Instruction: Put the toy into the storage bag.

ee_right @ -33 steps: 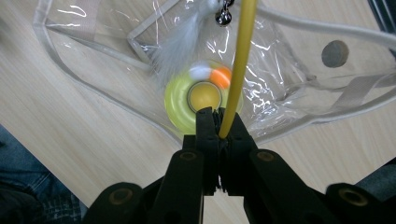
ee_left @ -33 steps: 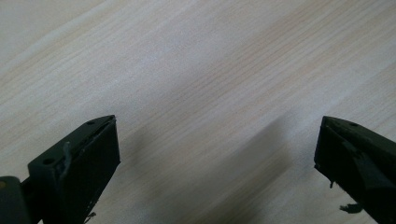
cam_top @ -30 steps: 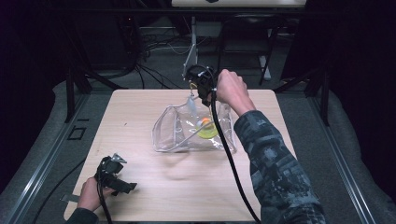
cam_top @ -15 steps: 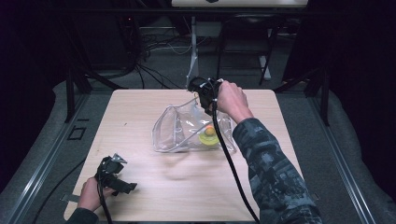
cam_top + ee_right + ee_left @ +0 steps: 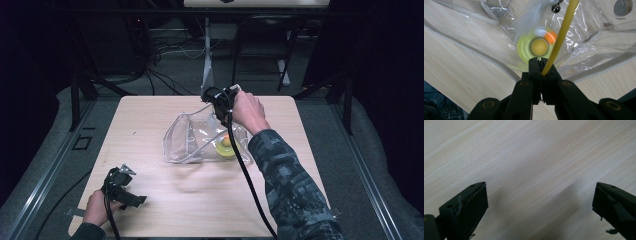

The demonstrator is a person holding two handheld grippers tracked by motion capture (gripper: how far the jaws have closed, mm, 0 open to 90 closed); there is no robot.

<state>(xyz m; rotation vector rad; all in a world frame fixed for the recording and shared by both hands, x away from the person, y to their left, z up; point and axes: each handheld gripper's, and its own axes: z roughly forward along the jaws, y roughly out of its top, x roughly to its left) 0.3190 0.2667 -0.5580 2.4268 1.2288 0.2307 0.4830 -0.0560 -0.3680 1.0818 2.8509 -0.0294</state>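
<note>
So the right gripper (image 5: pixel 541 65) has its jaws pinched all the way together on the end of a thin yellow stick (image 5: pixel 560 37) — looks like a cat teaser wand, with a white fluffy tuft (image 5: pixel 529 18) and a little metal bell (image 5: pixel 555 9) up at its far end. In the right gripper view the stick runs straight away from the jaw tips, leaning a bit to the right, its long axis pointing into the clear plastic bag (image 5: pixel 474 27). Under the stick, inside the bag, sits a round yellow-green toy (image 5: pixel 530 48) with an orange-yellow ball in its middle.

From the high view, the right gripper (image 5: pixel 221 106) is at the far edge of the bag (image 5: pixel 187 140), which lies about mid-table on the wooden table (image 5: pixel 150 200), its open mouth facing left. The yellow-green toy (image 5: pixel 224 148) is near the bag's right end.

The left gripper (image 5: pixel 540 202) is wide open with nothing between the jaws — just bare wood below it. In the high view it sits (image 5: pixel 131 196) at the table's near-left corner, well apart from the bag.
</note>
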